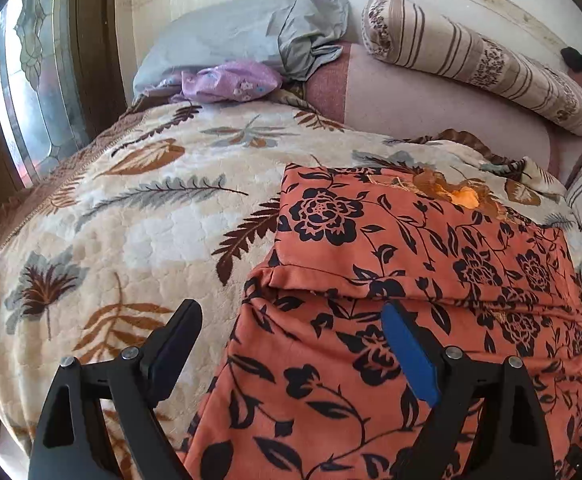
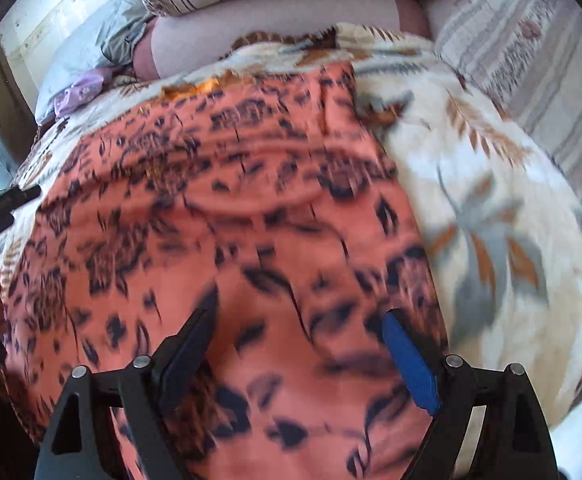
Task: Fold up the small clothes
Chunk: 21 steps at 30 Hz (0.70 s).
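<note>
Nearest the left wrist lens: left tongs (image 1: 293,320), jaws spread wide, nothing between them. One finger (image 1: 179,334) hangs over the quilt, the blue-padded finger (image 1: 405,354) over cloth.

Task item: orange cotton garment with black floral print (image 1: 391,280), lying on the cream leaf-patterned quilted bedspread (image 1: 131,220). It runs from beneath the left tongs forward and to their right. A hemmed fold edge crosses just ahead of the fingertips. A frayed orange patch sits at the far edge; what it is cannot be told.

Right tongs (image 2: 301,320): also wide open, gripping nothing, hovering directly over the same garment (image 2: 211,200). Right view is motion-blurred, so height above the cloth and any contact cannot be told.

Judgement: garment looks partly folded, another fold pending. To do it well, each pair of tongs should pinch a near corner through all layers, lift together, and carry the edge forward evenly so the hem lines stay parallel. Thin cloth will likely slip or bunch if only one layer is caught.

Surroundings:
- grey pillow (image 1: 243,40) and crumpled lilac printed cloth (image 1: 231,82), far ahead and left of the left tongs;
- striped beige bolster (image 1: 479,64), far ahead and right;
- striped cushion (image 2: 531,80), ahead-right of the right tongs.

All well apart from the garment; nothing obstructs the fold path. The plush quilt surface may drag the cloth.
</note>
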{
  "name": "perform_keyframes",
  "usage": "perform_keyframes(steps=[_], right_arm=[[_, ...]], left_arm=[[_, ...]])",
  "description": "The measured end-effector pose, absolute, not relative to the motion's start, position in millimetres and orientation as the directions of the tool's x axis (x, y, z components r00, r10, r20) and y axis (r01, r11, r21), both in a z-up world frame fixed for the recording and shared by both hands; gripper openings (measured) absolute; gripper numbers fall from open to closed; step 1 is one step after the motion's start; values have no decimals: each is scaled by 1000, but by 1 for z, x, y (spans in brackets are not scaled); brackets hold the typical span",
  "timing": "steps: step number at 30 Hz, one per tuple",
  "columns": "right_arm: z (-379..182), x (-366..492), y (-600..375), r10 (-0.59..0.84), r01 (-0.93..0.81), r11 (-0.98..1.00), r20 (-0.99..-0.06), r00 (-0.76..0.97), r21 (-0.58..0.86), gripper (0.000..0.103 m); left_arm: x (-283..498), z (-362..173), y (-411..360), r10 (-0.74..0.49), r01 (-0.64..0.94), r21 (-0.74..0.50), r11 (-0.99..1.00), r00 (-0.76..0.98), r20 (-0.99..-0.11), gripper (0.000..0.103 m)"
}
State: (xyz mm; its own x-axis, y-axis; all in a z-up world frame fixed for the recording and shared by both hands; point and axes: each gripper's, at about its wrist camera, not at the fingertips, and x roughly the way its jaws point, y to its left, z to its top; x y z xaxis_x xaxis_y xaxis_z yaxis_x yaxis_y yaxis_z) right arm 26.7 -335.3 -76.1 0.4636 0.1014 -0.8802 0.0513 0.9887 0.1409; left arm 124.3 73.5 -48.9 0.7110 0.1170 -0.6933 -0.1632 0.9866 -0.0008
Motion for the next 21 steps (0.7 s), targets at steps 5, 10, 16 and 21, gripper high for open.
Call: perform_keyframes(steps=[5,10,16,21], right_arm=[[-72,2,-345,145,41,981,-857,494,190,89],[-73,-15,-348,156,13,983,-863,481,185,89],[-76,-29,-353,150,21,983,-858,491,184,89],[-76,-30,-350,133,10,987,-863,488,158,89]], left_arm=[[76,-49,71,147,-158,51,986,692,-707,91],[29,-55,72,151,-150,67,986,672,-725,91],[-2,-89,97,164,-185,73,980,547,-821,91],[-8,-103,123,123,-243,0,970,491,-862,92]])
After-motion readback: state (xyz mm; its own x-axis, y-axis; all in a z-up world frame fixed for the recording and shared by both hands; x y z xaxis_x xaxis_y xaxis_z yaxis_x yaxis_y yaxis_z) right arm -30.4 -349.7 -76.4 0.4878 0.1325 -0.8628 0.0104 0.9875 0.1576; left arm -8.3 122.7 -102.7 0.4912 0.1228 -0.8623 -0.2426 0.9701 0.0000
